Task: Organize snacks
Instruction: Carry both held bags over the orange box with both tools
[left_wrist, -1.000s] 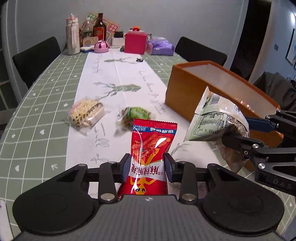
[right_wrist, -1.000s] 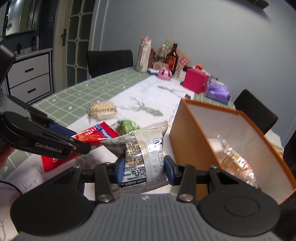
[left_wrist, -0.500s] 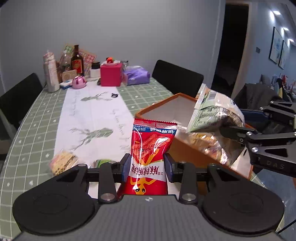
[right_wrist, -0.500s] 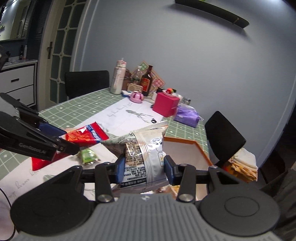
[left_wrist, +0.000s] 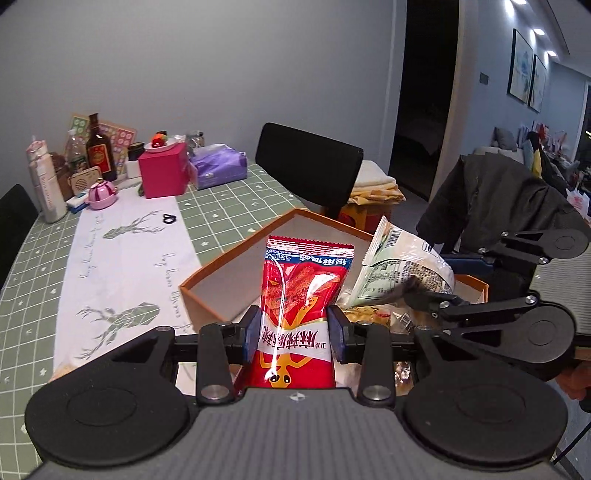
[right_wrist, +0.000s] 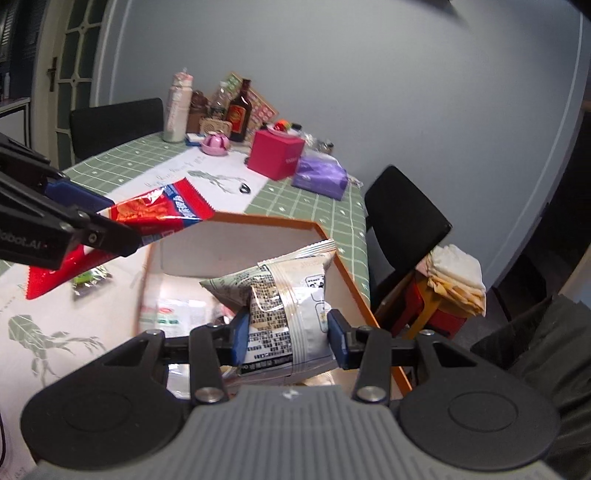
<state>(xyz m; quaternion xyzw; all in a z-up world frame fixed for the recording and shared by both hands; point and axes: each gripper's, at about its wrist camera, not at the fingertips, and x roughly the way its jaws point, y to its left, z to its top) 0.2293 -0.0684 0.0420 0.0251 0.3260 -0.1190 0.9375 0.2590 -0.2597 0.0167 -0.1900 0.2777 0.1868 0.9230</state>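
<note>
- The left gripper (left_wrist: 294, 334) has its blue pads pinched partway closed on the lower half of a red snack packet (left_wrist: 301, 306); the packet stands nearly upright, its crimped top edge toward twelve o'clock.
- The right gripper (right_wrist: 285, 339) is likewise clamped partway on a silver-and-green snack bag (right_wrist: 286, 306), holding it across its printed back panel.
- Both packets hang over the orange box (left_wrist: 207, 275), which sits on the green checked table (left_wrist: 229, 218); in the right wrist view the box opening lies straight ahead, and some wrapped snacks already lie inside.
- A small green packet (right_wrist: 88, 277) rests on the white runner at about nine o'clock of the box, not yet gathered.
- These look like light, puffy foil bags: soft, crinkly and slick, likely to slide if gripped loosely and to crush if squeezed hard.
- I'd judge the firm seams or the flat middle the safest hold, as both are taken now.
- Being so light, they should drop gently once let go above the box.
</note>
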